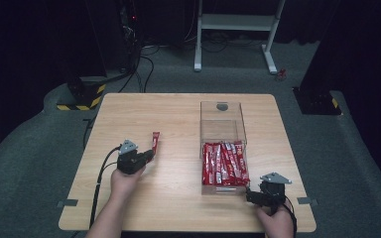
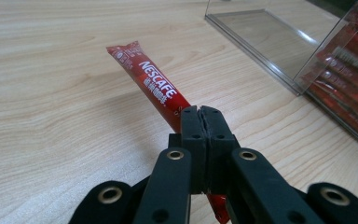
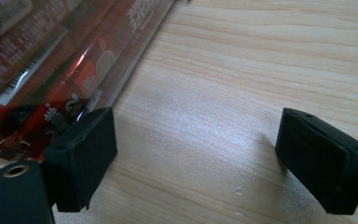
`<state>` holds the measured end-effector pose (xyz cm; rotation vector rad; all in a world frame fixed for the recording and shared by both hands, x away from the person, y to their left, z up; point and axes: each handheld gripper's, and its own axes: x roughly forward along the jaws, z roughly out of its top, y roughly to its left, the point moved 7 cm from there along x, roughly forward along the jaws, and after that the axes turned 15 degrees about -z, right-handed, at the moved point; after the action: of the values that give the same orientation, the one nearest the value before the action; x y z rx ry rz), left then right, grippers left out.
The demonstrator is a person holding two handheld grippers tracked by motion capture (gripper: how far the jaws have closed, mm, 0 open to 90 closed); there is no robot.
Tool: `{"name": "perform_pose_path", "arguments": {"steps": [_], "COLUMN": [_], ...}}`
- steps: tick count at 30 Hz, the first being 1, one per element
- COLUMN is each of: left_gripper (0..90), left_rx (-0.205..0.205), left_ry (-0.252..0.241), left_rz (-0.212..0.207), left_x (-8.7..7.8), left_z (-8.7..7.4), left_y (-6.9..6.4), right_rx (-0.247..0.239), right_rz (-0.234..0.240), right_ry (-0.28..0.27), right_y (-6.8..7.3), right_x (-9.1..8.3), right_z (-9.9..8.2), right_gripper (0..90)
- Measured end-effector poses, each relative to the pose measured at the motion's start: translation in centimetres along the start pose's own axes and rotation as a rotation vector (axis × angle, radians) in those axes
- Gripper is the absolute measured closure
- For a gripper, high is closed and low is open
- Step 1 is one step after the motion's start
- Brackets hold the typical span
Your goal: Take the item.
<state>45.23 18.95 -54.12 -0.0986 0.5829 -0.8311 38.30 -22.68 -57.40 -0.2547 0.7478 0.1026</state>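
On the wooden table (image 1: 178, 193) in the high view, the left gripper (image 1: 149, 154) sits left of centre with a red coffee stick (image 1: 155, 142) projecting from its tip toward the far edge, well apart from the clear plastic box (image 1: 222, 129). That box carries a row of matching red sachets (image 1: 224, 163) in its near half. The right gripper (image 1: 252, 196) rests just beside the box's near right corner. Looking along the left gripper (image 2: 199, 111) in the left gripper view, the jaws are pressed together on the near end of the coffee stick (image 2: 151, 88), which angles up and away above the table surface; the clear plastic box (image 2: 279, 51) stands off to the right. Looking along the right gripper (image 3: 196, 140) in the right gripper view, the jaws stand wide apart with nothing but bare table between them, the left one close against the box wall, behind which the red sachets (image 3: 51, 60) lie. Risk assessment: the grip falls on one end only, so the long free length may sag, swing or slip out during transfer. A low approach could catch the stick on the box rim.
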Motion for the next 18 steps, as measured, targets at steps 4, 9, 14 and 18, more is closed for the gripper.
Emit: {"name": "perform_pose_path", "arguments": {"steps": [4,9,14,18], "left_gripper": [88.9,88.8,88.5,87.5], "left_rx": [-0.004,0.0,-0.003,-0.004], "left_ry": [0.017,0.047,0.078,0.091], "left_rz": [0.009,0.022,0.019,0.019], "left_x": [0.3,0.7,1.3,1.6], "left_z": [-0.3,-0.7,-1.2,-1.4], "left_y": [0.3,0.5,0.6,0.5], "right_rx": [-0.001,-0.002,-0.001,-0.002], "right_rz": [0.0,0.0,0.0,-0.001], "right_ry": [-0.001,-0.002,-0.001,-0.001], "right_y": [0.0,0.0,0.0,0.0], "right_x": [0.0,0.0,0.0,0.0], "right_z": [0.0,0.0,0.0,0.0], "right_gripper": [12.3,12.3,12.4,12.4]}}
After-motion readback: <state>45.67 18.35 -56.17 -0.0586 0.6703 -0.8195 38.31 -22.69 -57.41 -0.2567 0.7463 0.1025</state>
